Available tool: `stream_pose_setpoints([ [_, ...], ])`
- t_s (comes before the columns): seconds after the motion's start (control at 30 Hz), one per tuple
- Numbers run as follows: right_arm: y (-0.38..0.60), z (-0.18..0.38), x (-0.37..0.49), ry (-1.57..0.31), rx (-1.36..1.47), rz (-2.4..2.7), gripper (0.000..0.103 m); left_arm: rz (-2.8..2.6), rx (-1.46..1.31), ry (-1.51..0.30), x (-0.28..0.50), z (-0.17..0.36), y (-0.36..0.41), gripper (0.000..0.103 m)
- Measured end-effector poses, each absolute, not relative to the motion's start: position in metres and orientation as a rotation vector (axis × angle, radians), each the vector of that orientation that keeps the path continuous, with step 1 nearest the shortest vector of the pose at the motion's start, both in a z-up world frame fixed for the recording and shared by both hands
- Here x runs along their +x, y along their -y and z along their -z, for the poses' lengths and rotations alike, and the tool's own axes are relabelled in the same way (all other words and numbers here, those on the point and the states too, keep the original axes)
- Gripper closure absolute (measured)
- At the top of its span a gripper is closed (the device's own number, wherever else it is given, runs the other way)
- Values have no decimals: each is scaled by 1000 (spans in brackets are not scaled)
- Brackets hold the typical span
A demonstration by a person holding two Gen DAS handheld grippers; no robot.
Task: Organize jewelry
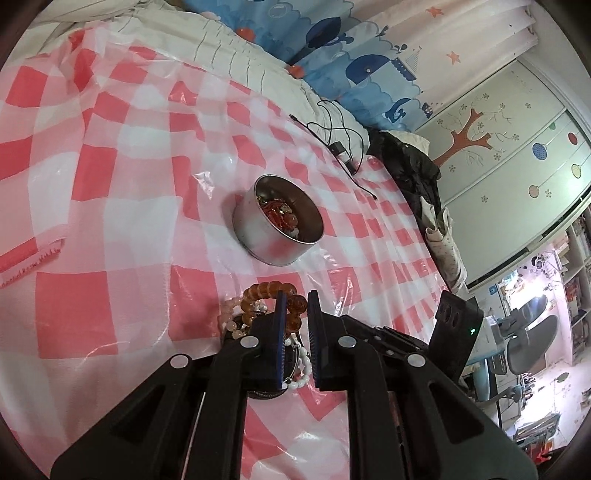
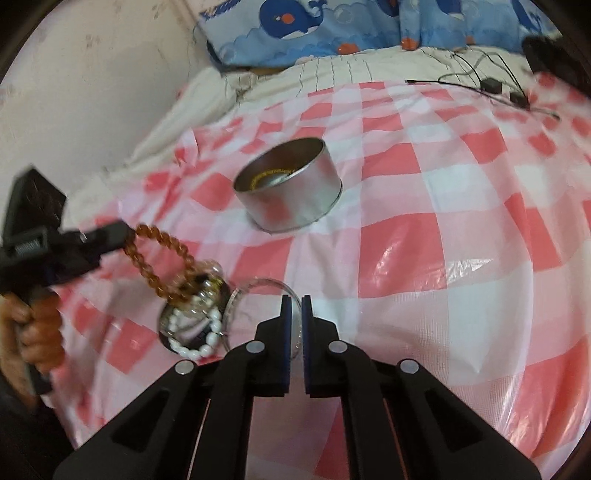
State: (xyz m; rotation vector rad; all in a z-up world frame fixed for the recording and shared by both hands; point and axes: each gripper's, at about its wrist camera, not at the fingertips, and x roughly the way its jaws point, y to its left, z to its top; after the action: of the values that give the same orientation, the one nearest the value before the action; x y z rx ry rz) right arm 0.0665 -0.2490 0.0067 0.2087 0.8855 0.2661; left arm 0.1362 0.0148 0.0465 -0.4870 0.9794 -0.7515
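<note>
A round metal tin (image 1: 277, 220) with red beads inside stands on the pink checked cloth; it also shows in the right wrist view (image 2: 291, 186). My left gripper (image 1: 295, 301) is shut on an amber bead bracelet (image 1: 271, 290) and lifts it out of a pile of pale and white bead bracelets (image 1: 299, 363). In the right wrist view the left gripper (image 2: 123, 230) holds the amber bracelet (image 2: 162, 258) above a dark dish of white beads (image 2: 195, 332). My right gripper (image 2: 295, 301) is shut on the rim of a clear round lid (image 2: 258, 288).
A black charger and cable (image 1: 341, 149) lie on the cloth behind the tin. Dark clothing (image 1: 410, 166) lies at the bed's right edge. A blue whale-print pillow (image 2: 303, 26) and a wall are at the back.
</note>
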Motion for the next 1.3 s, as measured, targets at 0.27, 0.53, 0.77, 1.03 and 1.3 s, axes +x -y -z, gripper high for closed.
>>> stream_pose_setpoints([
  [0.27, 238, 7, 69, -937, 121, -251, 98, 753, -474, -981, 136, -46, -12, 93],
  [0.53, 275, -1, 65, -842, 560, -468, 99, 792, -506, -943, 132, -61, -9, 93],
  [0.77, 277, -13, 62, -802, 566, -447, 99, 785, -491, -940, 132, -65, 1, 93],
  [1.03, 281, -36, 80, -756, 454, -366, 99, 797, -443, -882, 148, -92, 29, 93],
  [1.3, 284, -45, 114, -742, 372, -316, 99, 827, -426, -867, 188, -98, 61, 93],
])
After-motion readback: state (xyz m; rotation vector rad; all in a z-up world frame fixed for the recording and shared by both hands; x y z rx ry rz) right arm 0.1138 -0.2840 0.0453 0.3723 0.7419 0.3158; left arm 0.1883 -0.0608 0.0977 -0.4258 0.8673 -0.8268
